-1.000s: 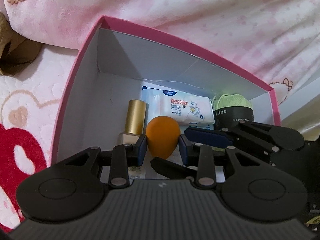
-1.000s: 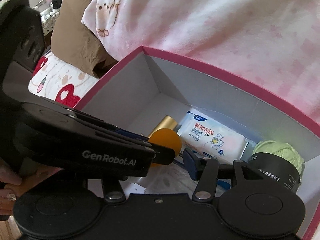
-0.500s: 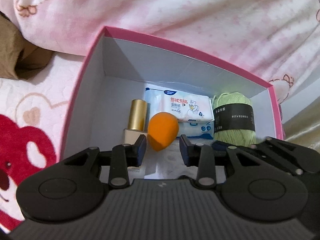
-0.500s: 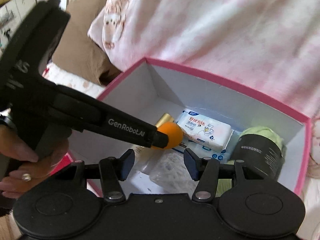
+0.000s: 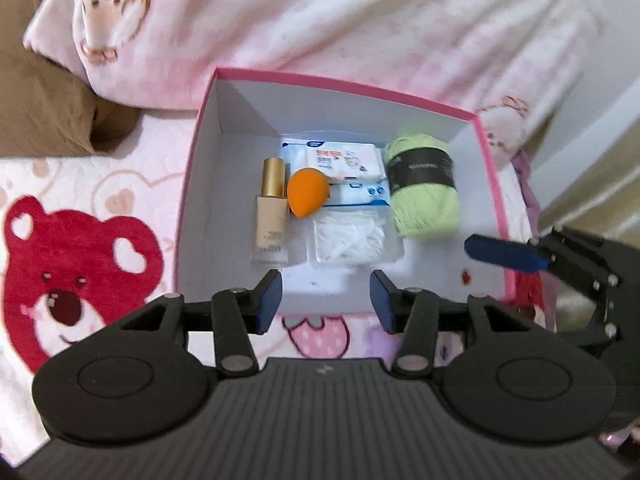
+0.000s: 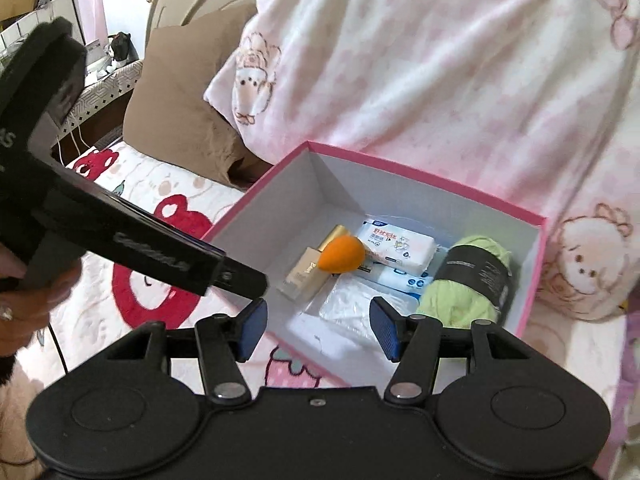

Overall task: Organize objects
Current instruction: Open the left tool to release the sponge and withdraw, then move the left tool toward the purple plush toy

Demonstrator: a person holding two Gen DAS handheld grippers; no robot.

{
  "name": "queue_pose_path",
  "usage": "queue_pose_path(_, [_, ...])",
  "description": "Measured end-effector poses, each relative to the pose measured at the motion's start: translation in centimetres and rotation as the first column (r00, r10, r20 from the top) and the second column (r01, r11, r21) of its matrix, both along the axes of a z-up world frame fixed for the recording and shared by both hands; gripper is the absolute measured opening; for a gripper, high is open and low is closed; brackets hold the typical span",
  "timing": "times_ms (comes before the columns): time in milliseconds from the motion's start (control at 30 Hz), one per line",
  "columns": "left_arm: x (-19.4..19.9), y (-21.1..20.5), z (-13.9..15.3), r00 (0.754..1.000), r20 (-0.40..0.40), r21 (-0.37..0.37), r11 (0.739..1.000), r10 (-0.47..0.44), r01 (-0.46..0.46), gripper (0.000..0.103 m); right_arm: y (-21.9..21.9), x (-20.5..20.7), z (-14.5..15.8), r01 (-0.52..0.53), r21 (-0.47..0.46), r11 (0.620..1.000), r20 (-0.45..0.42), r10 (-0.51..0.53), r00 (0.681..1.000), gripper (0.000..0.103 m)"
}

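Note:
A pink box (image 5: 344,82) with white walls sits on the bed. On its floor lie an orange sponge (image 5: 306,193), a gold-capped foundation bottle (image 5: 273,216), a wipes pack (image 5: 340,164), a green yarn ball (image 5: 424,188) and a white plastic packet (image 5: 348,238). My left gripper (image 5: 326,300) hovers above the box's near edge, jaws opening, nothing between them. My right gripper (image 6: 318,326) is also above the near edge, jaws opening and empty. In the right wrist view the sponge (image 6: 342,255) leans on the bottle (image 6: 308,274). The left gripper (image 6: 244,282) reaches in from the left.
A pink patterned blanket (image 5: 360,20) is piled behind the box, with a brown pillow (image 5: 48,108) at the left. The bed sheet carries a red bear print (image 5: 76,280). A hand (image 6: 24,300) holds the left gripper. The right gripper's finger (image 5: 504,256) hangs over the box's right wall.
The left gripper let go of the orange sponge, which now lies in the box beside the bottle. Both grippers have pulled back and up out of the box, and their jaws stand wider.

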State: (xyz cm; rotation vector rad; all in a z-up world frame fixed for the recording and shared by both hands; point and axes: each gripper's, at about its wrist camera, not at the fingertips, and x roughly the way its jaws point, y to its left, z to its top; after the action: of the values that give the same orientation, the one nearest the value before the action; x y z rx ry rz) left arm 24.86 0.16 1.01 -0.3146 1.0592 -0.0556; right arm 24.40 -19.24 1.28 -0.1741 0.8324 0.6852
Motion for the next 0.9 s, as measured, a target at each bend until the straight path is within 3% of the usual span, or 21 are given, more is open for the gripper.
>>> queue_pose_path(433, [-8.1,-1.3,7.1,0.998,0.047,0.02,0.999,-0.049,0.048,0.056,-0.7,-7.8,6.1,-0.023,0.026,0.999,0.026,0.023,0.999,0.07])
queue_pose_path(900, [-14.6,-3.9,9.6,0.988,0.073,0.069,0.989,-0.133,0.128,0.061,-2.7,-14.0,7.6,-0.028,-0.018,0.999,-0.018,0.028,0.999,0.079])
